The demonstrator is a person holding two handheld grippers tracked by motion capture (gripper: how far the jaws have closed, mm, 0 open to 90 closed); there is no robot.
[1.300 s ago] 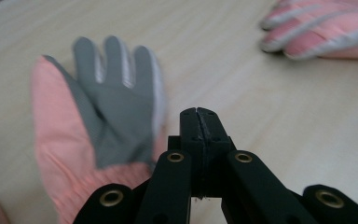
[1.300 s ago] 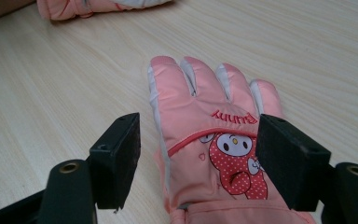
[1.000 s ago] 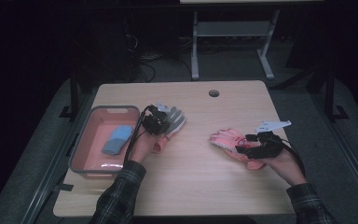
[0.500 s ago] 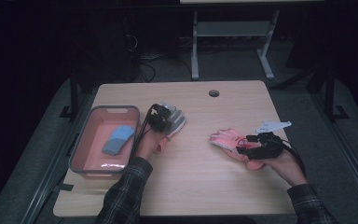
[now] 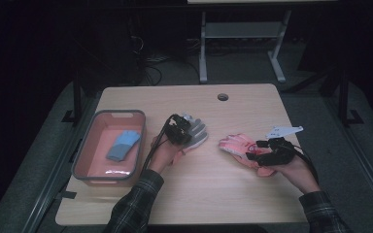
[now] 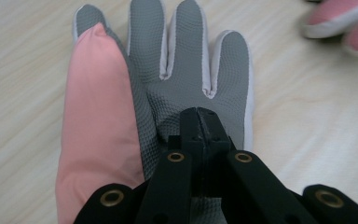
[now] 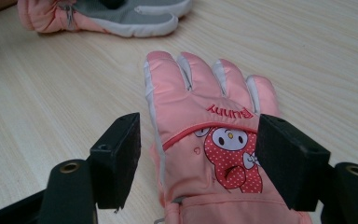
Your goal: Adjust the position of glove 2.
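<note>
Pink plastic bin (image 5: 81, 154) sits at the far left of the desk (image 5: 213, 194) with a blue cloth (image 5: 122, 144) lying in it. Next over, I have the left hand-held gripper (image 6: 199, 116) clamped tight on the grey-palmed glove (image 6: 186, 74), which lies palm up near the middle of the desk; its jaws meet on a pinch of the textured palm fabric. That glove looks padded, soft and light, so I judge it will sag and fold when lifted. The grippy dotted palm should hold well in a pinch, while the smooth pink side panel seems more likely to slip. Further right, the pink glove (image 7: 205, 140) lies back up with its cartoon print showing, well apart from the first. My right hand-held gripper (image 7: 198, 154) stands wide, its jaws on either side of the glove at the cuff end, and I cannot see them pressing it. I would bite there across the thick cuff, where the padding gives bulk to squeeze; the fingers would just flop.
</note>
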